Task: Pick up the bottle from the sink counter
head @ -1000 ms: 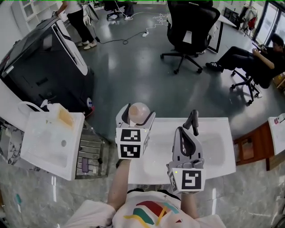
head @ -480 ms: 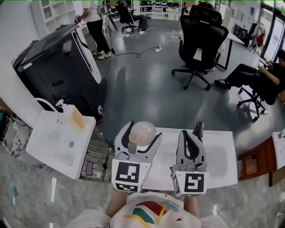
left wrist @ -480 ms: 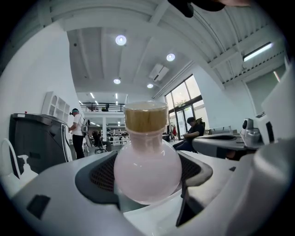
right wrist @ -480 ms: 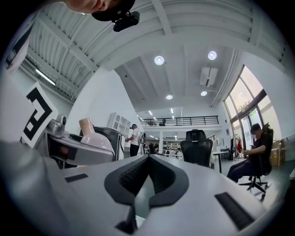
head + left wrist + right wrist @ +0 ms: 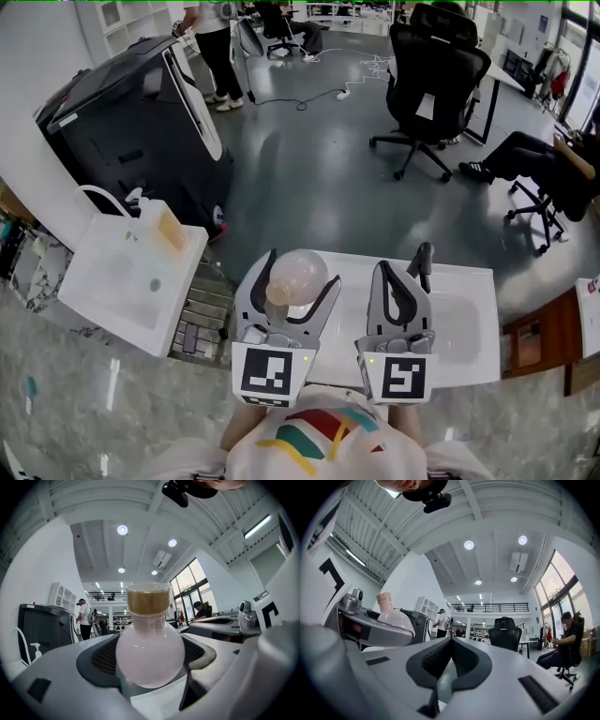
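A round pale pink bottle point(image 5: 296, 277) with a tan cap is held up above the white sink counter point(image 5: 466, 323). My left gripper point(image 5: 302, 266) is shut on it, the jaws pressing its round belly from both sides. In the left gripper view the bottle point(image 5: 149, 651) stands upright between the dark pads point(image 5: 101, 660), cap on top. My right gripper point(image 5: 421, 255) hangs just to the right at about the same height, shut and with nothing in it. The right gripper view shows that gripper point(image 5: 450, 643) with its jaws together, and the bottle point(image 5: 395, 617) off to the left.
A second white sink point(image 5: 127, 281) with a soap dispenser stands at the left, a black machine point(image 5: 131, 122) behind it. A black office chair point(image 5: 427, 66) stands farther back, a seated person point(image 5: 548, 164) is at the right, and another person point(image 5: 214, 42) stands at the back left.
Both grippers have risen toward the head camera and drawn closer to the body, the left one still carrying the bottle. The head view has tilted a little.
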